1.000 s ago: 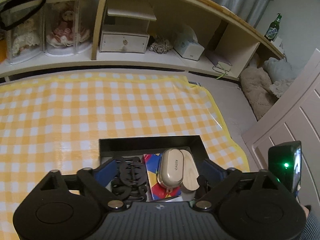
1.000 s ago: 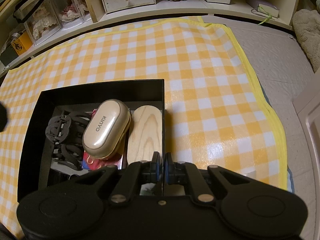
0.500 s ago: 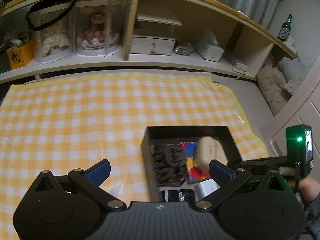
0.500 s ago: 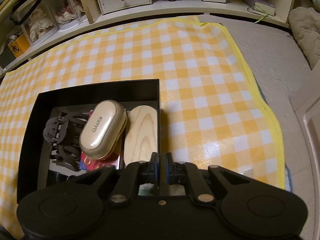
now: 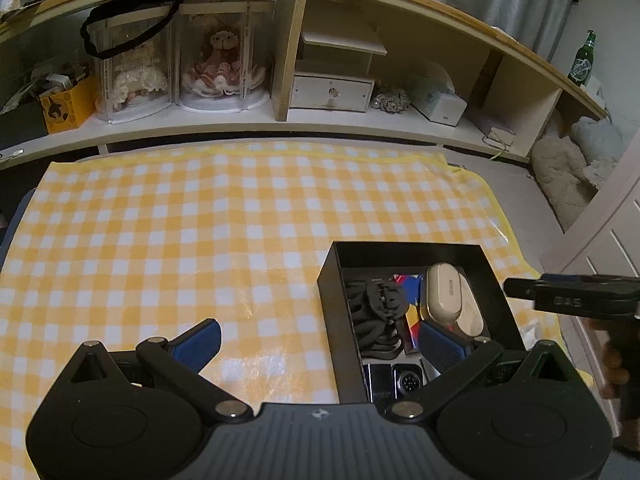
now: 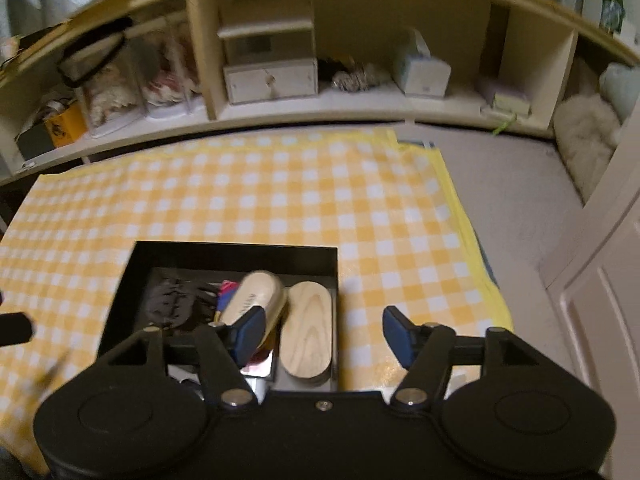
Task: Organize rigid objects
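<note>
While both grippers hang above the yellow-and-white checked cloth, one open black rectangular box sits on it toward the right side. Left gripper: blue-padded fingers spread wide, holding nothing, its right finger over the box. Right gripper: fingers likewise spread and empty, straddling the box's right wall.

Box contents, counted:
- one beige oval plastic case, lying tilted across the middle
- one pale wooden oval piece, flat against the right wall
- one tangle of black hair clips, left side; number of clips unclear
- one multicoloured flat packet, under the case
- one silvery item at the near end, unclear what

Behind the cloth: one long wooden shelf, two boxed dolls, one green bottle.
</note>
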`<control>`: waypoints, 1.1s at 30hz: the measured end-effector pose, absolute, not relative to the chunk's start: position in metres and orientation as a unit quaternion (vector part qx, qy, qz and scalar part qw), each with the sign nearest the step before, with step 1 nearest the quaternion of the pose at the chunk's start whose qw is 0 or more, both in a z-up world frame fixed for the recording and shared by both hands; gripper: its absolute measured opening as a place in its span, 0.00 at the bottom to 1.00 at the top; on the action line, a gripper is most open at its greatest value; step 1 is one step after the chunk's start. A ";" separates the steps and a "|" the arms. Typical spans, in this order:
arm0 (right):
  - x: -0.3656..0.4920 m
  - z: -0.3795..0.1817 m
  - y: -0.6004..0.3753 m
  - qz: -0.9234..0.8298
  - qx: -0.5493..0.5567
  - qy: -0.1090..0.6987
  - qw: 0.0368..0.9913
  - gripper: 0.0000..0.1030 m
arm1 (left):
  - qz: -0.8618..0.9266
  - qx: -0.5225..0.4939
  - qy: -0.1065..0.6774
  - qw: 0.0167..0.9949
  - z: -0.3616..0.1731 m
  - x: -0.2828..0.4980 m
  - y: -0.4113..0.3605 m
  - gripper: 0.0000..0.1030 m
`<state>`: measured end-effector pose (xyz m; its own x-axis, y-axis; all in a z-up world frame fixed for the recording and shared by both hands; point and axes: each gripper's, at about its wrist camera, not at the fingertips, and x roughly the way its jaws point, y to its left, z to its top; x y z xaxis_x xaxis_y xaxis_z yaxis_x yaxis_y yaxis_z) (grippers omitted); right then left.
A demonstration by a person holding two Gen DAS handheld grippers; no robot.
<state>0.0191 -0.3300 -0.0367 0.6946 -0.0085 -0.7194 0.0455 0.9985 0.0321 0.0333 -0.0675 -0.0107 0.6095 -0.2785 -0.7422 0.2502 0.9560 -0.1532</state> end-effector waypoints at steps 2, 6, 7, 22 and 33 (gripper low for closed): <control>0.008 -0.029 -0.324 -0.021 0.009 0.376 0.926 0.66 | -0.146 -0.011 0.414 0.899 -0.011 0.030 -0.067 1.00; -0.010 -0.008 -0.318 -0.023 0.019 0.365 0.930 0.68 | -0.158 -0.016 0.410 0.898 -0.009 0.024 -0.061 1.00; -0.015 -0.004 -0.317 -0.021 0.020 0.363 0.931 0.71 | -0.162 -0.017 0.410 0.898 -0.008 0.022 -0.060 1.00; -0.083 0.005 -0.287 -0.057 0.021 0.335 0.940 0.99 | -0.154 0.016 0.379 0.913 -0.005 -0.015 -0.051 1.00; -0.099 -0.006 -0.279 -0.070 0.035 0.342 0.936 0.99 | -0.155 0.022 0.375 0.914 -0.005 -0.032 -0.043 1.00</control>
<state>-0.0988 -0.2785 -0.0056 0.7564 -0.1083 -0.6451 0.1558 0.9876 0.0169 -0.0320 -0.0432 -0.0045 0.6712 -0.2662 -0.6918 0.2992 0.9512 -0.0758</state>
